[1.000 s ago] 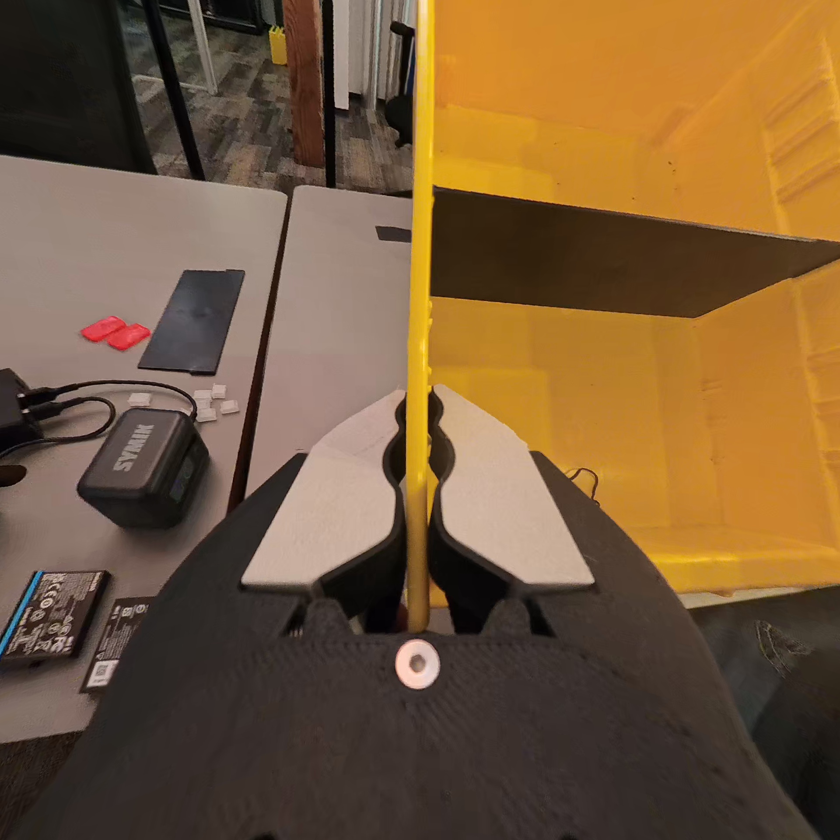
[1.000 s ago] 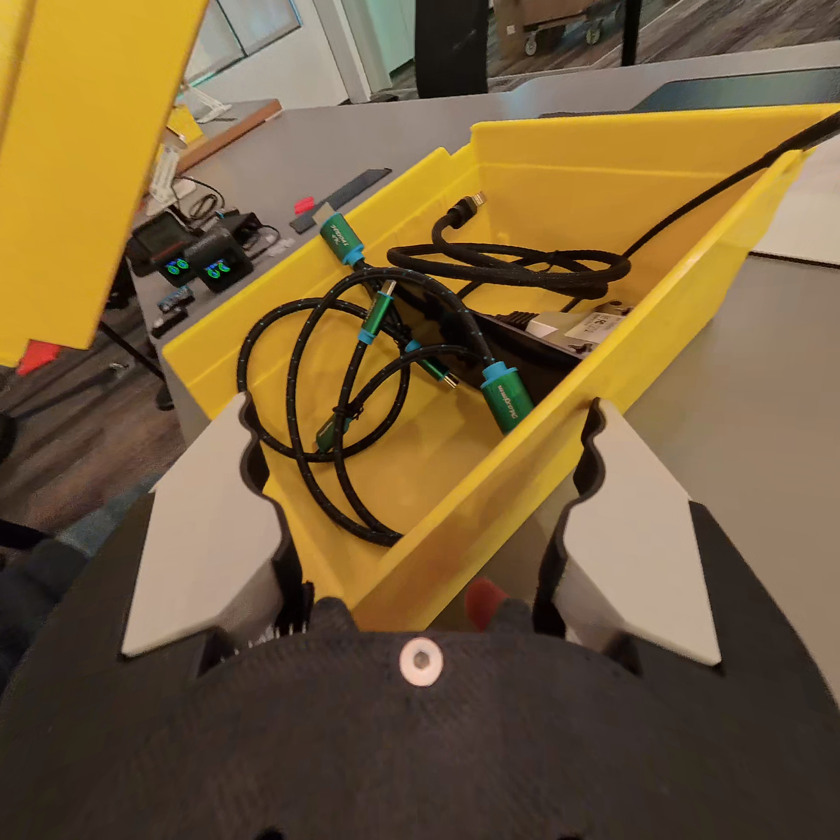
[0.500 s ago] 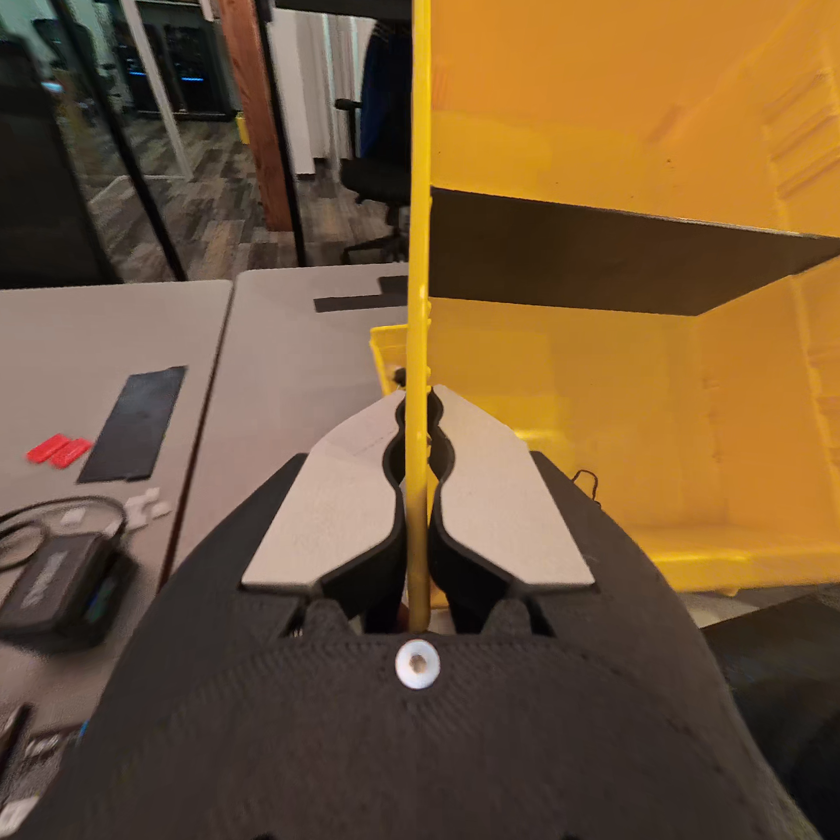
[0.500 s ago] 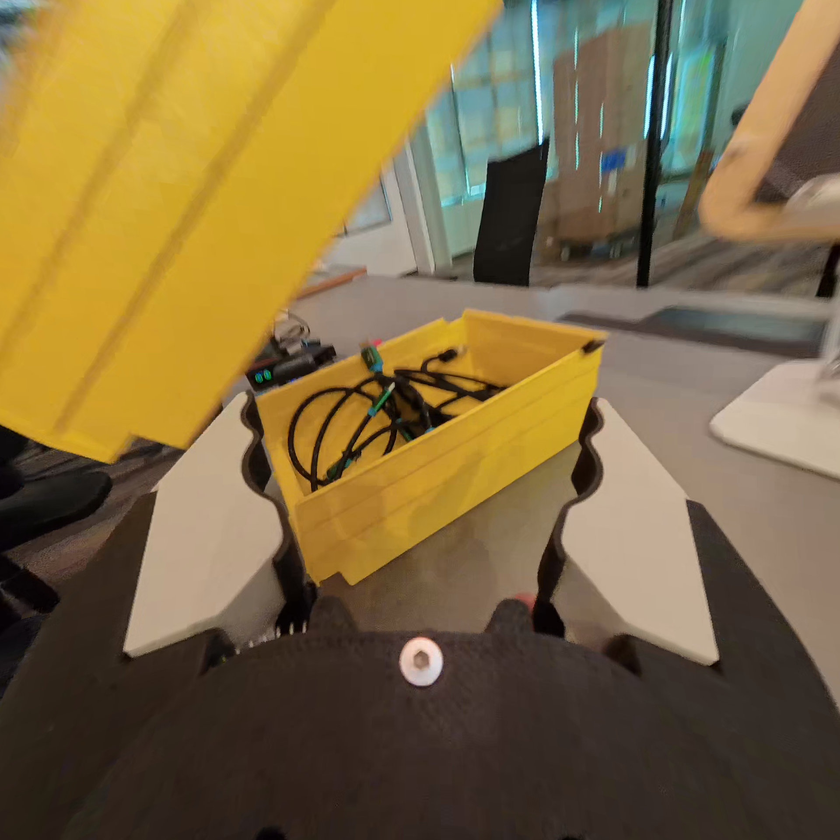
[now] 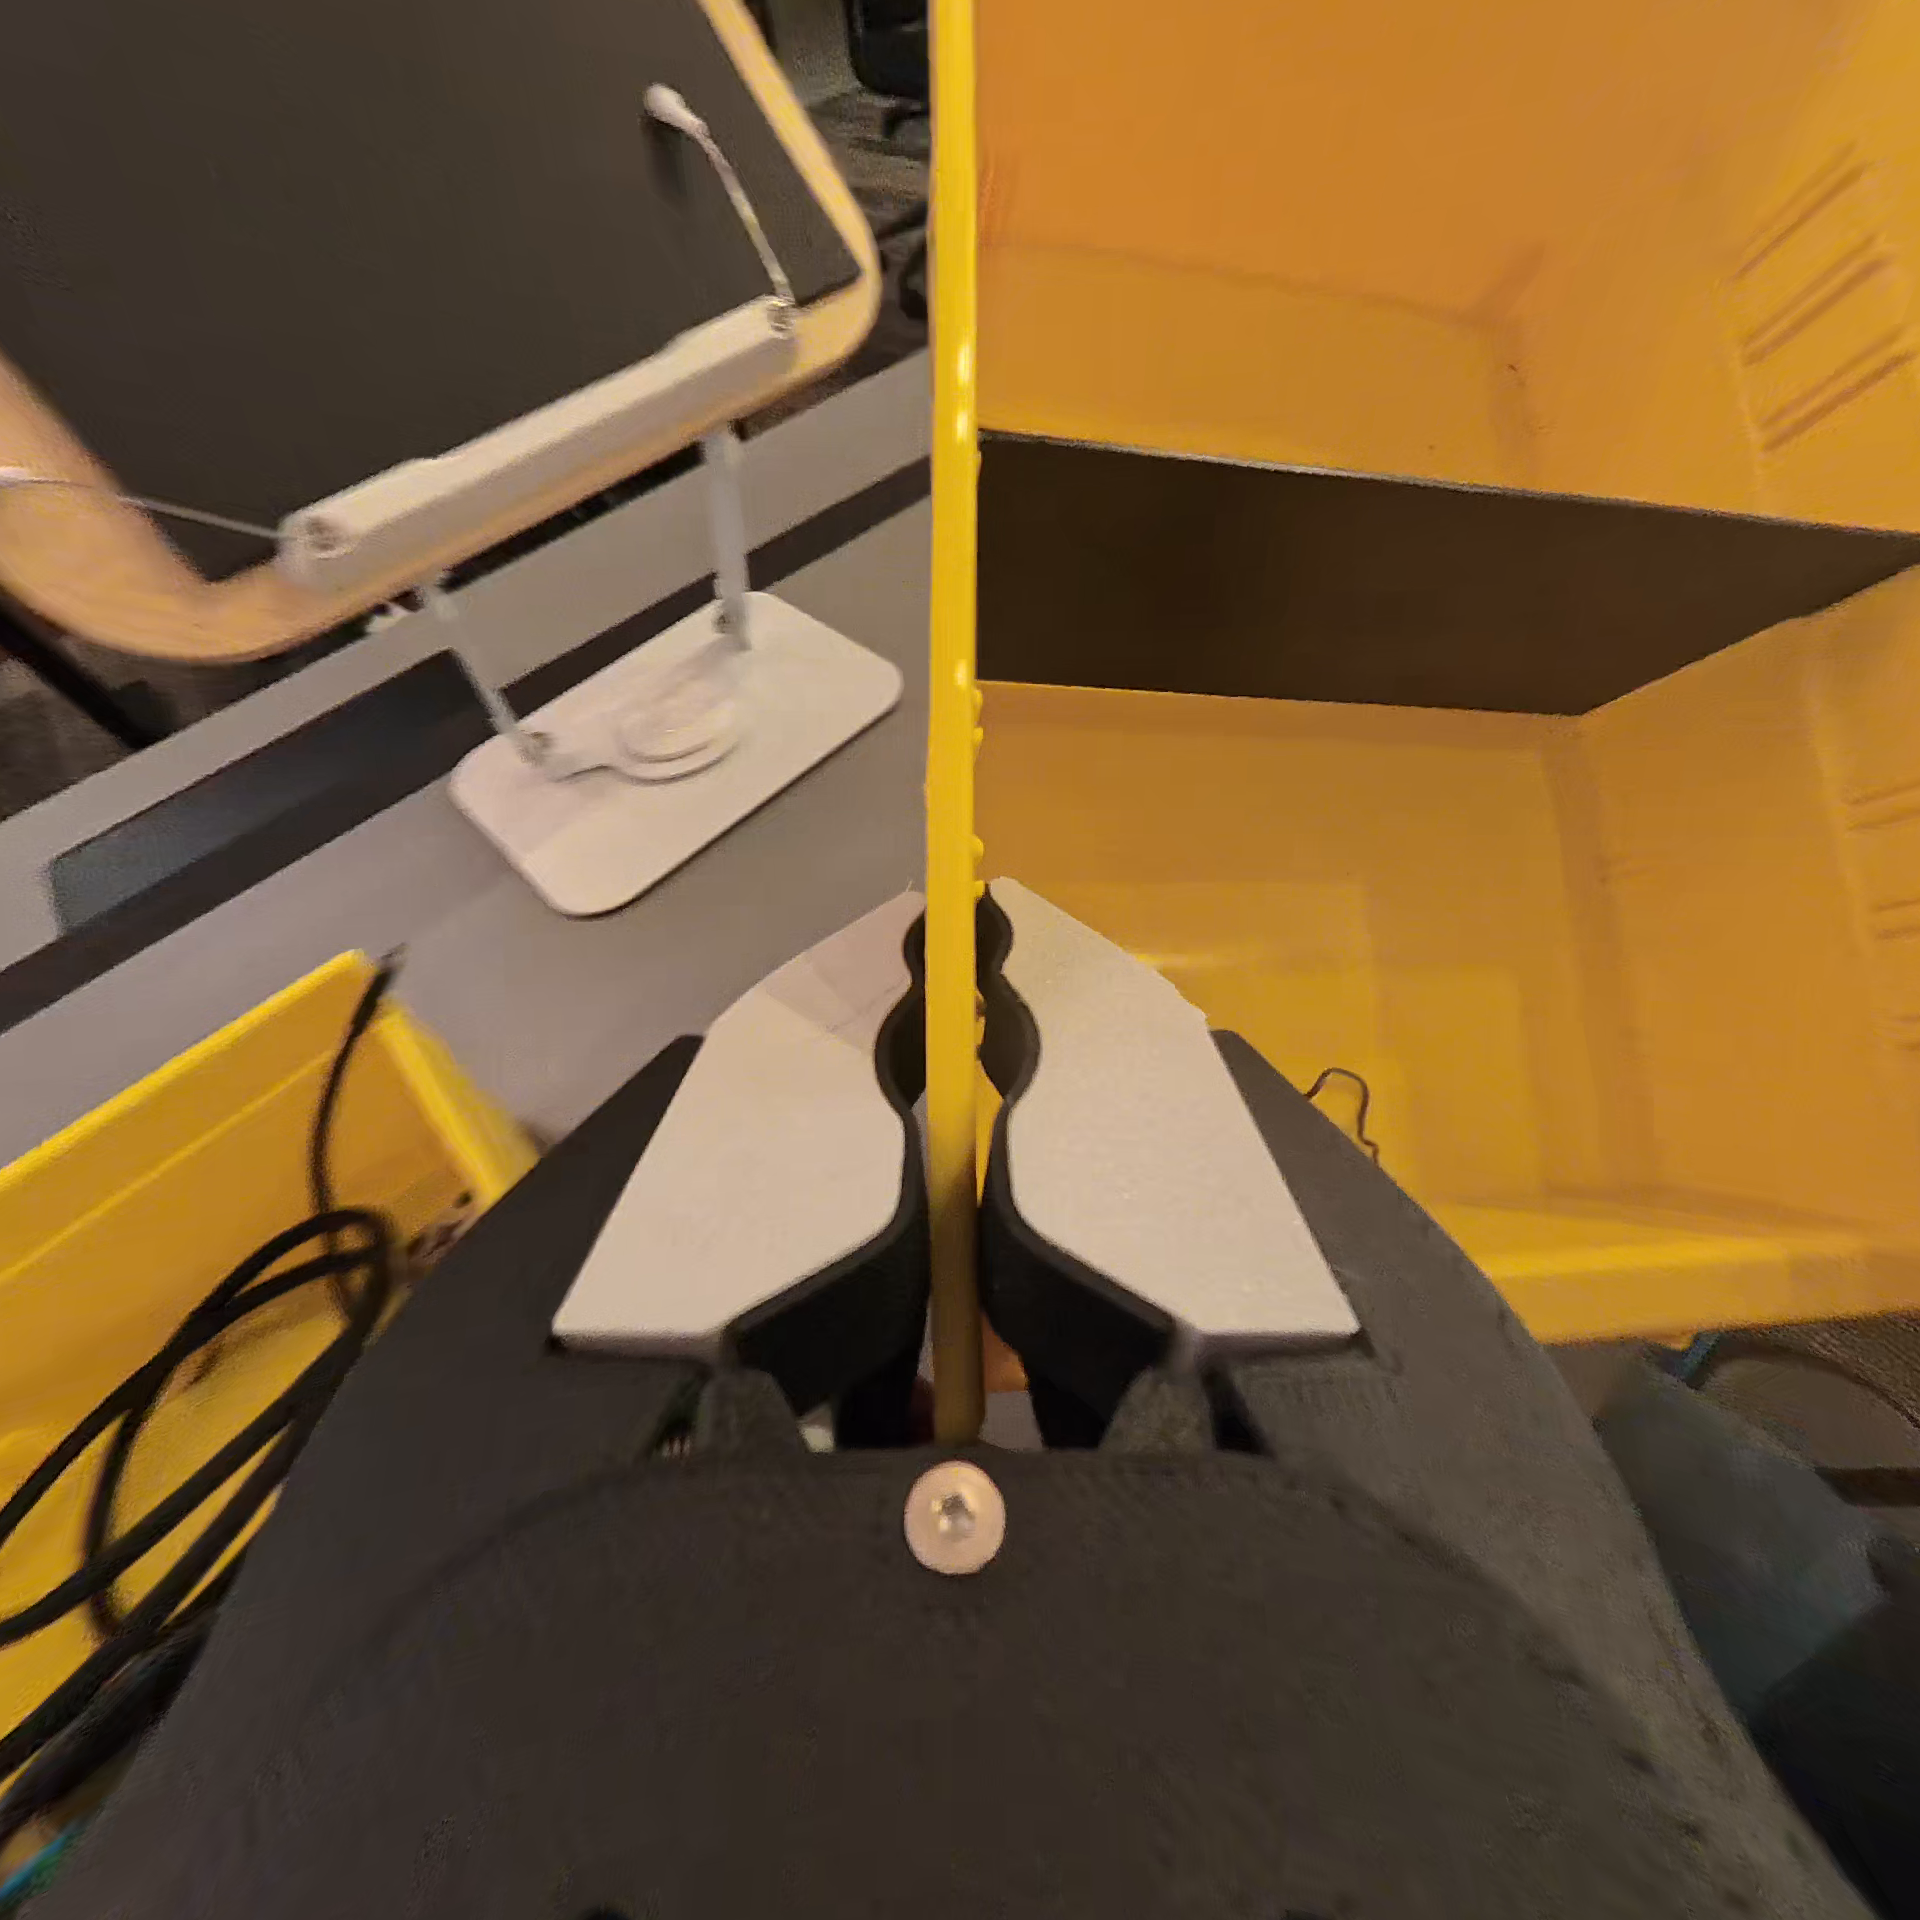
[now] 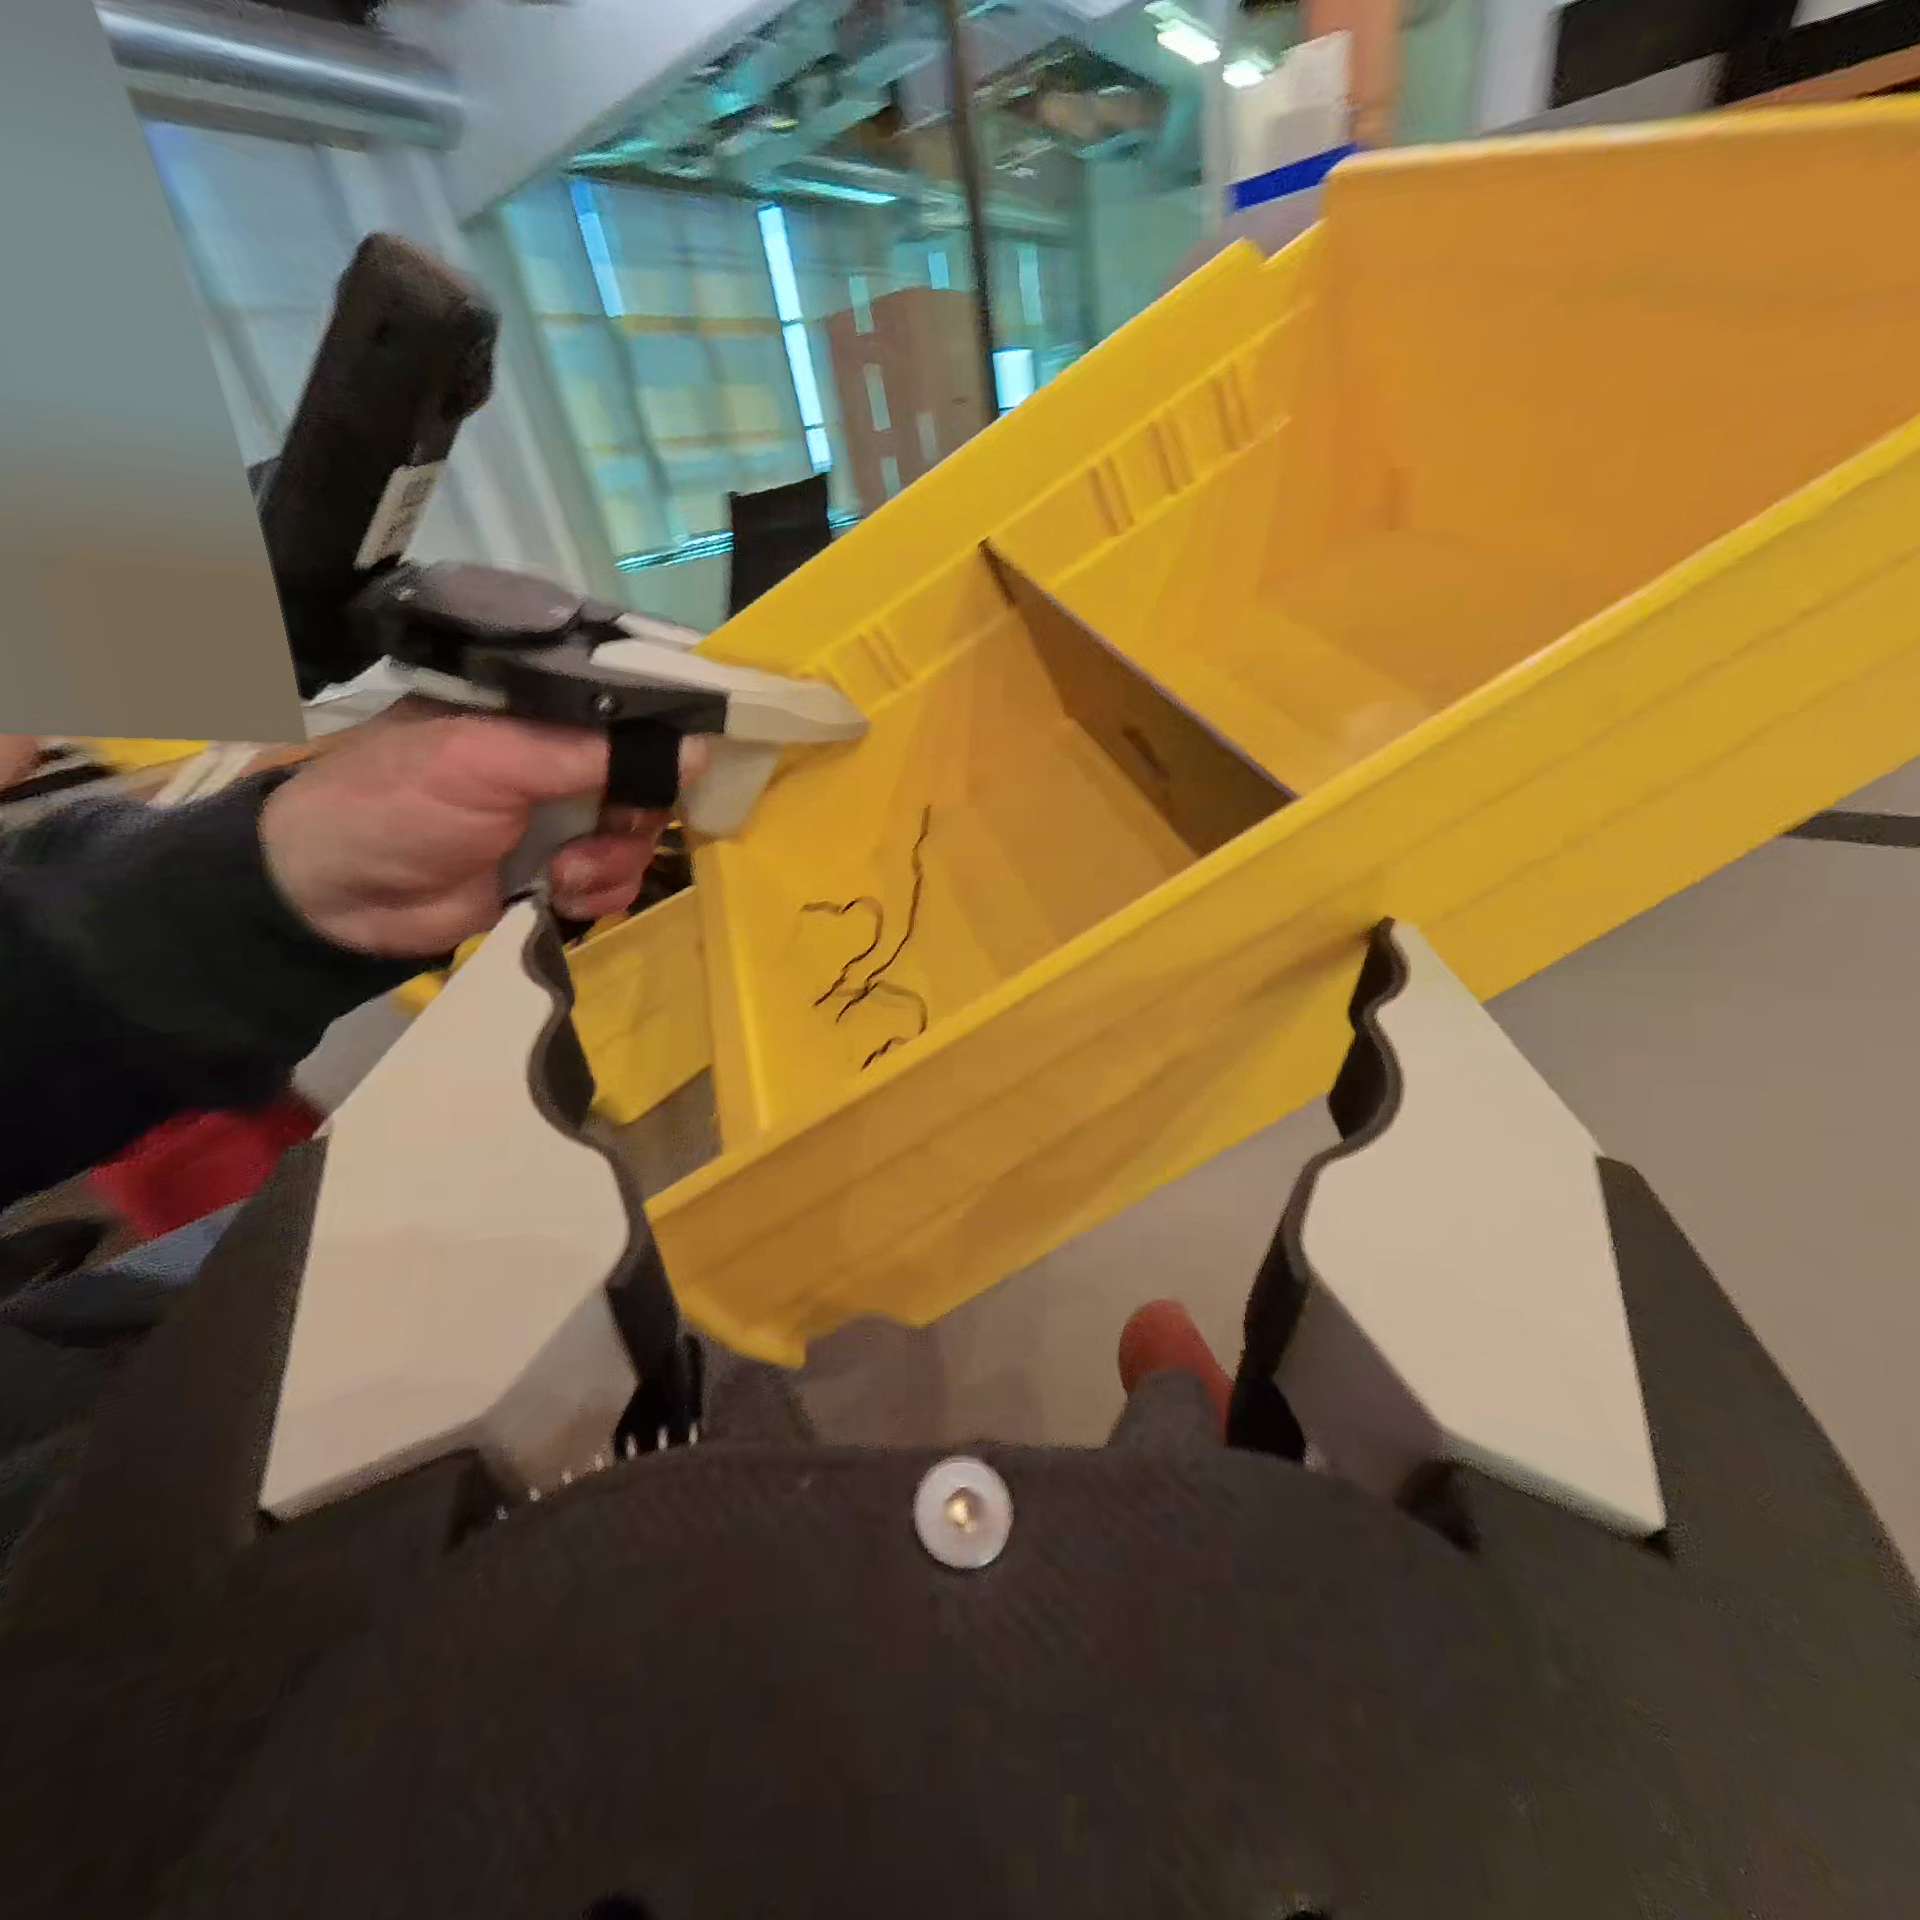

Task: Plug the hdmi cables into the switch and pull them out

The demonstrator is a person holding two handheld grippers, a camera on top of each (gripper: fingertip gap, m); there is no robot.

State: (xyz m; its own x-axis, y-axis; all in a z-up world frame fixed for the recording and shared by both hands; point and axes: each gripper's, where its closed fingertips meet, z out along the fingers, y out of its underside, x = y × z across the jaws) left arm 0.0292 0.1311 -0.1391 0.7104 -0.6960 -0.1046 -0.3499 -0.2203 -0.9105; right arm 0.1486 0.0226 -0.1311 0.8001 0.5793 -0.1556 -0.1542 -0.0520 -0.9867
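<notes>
the left gripper [image 5: 954, 997] was clamped on the thin side wall of a tilted yellow bin [image 5: 1455, 935], its two pale fingers [image 5: 748, 1143] pressed flat against the plastic from either side. inside that bin a black divider [image 5: 1403, 582] crossed from wall to wall, and a few thin dark twist ties [image 6: 873, 956] lay on the bottom of the nearer compartment. the right gripper [image 6: 961, 1039] stood spread wide, holding nothing, with the low corner of the tilted bin between its fingers and not touching either. beyond it, in the right wrist view, a person's hand [image 6: 416, 831] gripped the handle of the left gripper at the bin's wall. to the lower left in the left wrist view a second yellow bin [image 5: 135, 1226] sat on the grey table [image 5: 582, 997], and the black hdmi cables [image 5: 208, 1351] looped inside it; the switch could not be made out. farther back on the table stood a white stand [image 5: 675, 748] with a flat base, and behind it a curved wooden frame [image 5: 821, 208].
</notes>
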